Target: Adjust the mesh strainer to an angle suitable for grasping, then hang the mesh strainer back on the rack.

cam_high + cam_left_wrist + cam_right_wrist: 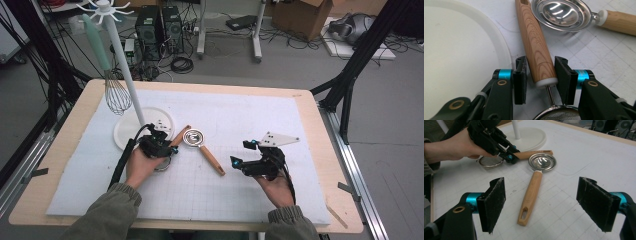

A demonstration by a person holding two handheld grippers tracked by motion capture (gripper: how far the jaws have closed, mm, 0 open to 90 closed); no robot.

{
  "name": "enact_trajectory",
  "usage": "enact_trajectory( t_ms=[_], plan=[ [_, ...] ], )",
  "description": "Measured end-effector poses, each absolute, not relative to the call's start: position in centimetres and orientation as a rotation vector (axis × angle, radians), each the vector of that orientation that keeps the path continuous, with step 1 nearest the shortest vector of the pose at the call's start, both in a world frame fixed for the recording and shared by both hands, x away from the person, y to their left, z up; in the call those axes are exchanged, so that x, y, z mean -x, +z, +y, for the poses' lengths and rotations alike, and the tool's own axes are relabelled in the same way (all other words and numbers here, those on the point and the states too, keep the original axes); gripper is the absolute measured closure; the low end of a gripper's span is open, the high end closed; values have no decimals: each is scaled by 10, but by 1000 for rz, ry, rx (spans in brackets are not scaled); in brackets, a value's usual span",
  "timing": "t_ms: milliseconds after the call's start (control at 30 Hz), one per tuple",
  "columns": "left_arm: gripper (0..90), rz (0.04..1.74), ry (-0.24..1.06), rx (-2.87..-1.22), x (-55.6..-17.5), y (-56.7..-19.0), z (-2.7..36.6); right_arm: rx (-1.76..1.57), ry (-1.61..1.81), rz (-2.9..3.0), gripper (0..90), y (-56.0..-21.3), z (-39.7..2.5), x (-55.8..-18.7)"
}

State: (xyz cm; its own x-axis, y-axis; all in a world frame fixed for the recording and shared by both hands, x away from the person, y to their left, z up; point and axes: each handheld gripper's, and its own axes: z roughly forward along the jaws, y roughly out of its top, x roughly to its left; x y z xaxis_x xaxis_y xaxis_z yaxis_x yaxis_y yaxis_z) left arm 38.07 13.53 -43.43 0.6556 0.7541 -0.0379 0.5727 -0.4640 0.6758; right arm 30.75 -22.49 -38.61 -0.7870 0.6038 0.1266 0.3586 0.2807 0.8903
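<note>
A strainer with a wooden handle (536, 47) lies on the white mat beside the stand's round base; its mesh bowl (556, 113) is close under my left gripper's camera. My left gripper (540, 62) is shut on the handle near its white collar, one pad on each side. In the high view the left gripper (170, 148) sits left of centre. A metal egg separator (194, 137) with a wooden handle (531, 195) lies just right of the strainer. My right gripper (541, 202) stands wide open over the mat, holding nothing, short of that handle's end.
A white stand (122, 60) rises from a round base (125, 132) at the left, with a whisk (116, 92) hanging from its top hooks. The mat (260, 115) covers most of the wooden table (320, 150). Cables and boxes lie on the floor beyond.
</note>
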Motion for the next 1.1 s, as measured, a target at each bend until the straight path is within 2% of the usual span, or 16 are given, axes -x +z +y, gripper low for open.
enact_trajectory(
  t_ms=[300, 400, 1100],
  plan=[
    [645, 1044, 369, -2218, -381, -433, 132, -892, 1515, 2312, 225, -387, -224, -310],
    [692, 1038, 382, -2219, -381, -433, 133, -895, 1514, 2315, 225, -387, -223, -310],
    [704, 1066, 396, -2197, -375, -430, 139, -887, 1507, 2317, 226, -387, -223, -310]
  ],
)
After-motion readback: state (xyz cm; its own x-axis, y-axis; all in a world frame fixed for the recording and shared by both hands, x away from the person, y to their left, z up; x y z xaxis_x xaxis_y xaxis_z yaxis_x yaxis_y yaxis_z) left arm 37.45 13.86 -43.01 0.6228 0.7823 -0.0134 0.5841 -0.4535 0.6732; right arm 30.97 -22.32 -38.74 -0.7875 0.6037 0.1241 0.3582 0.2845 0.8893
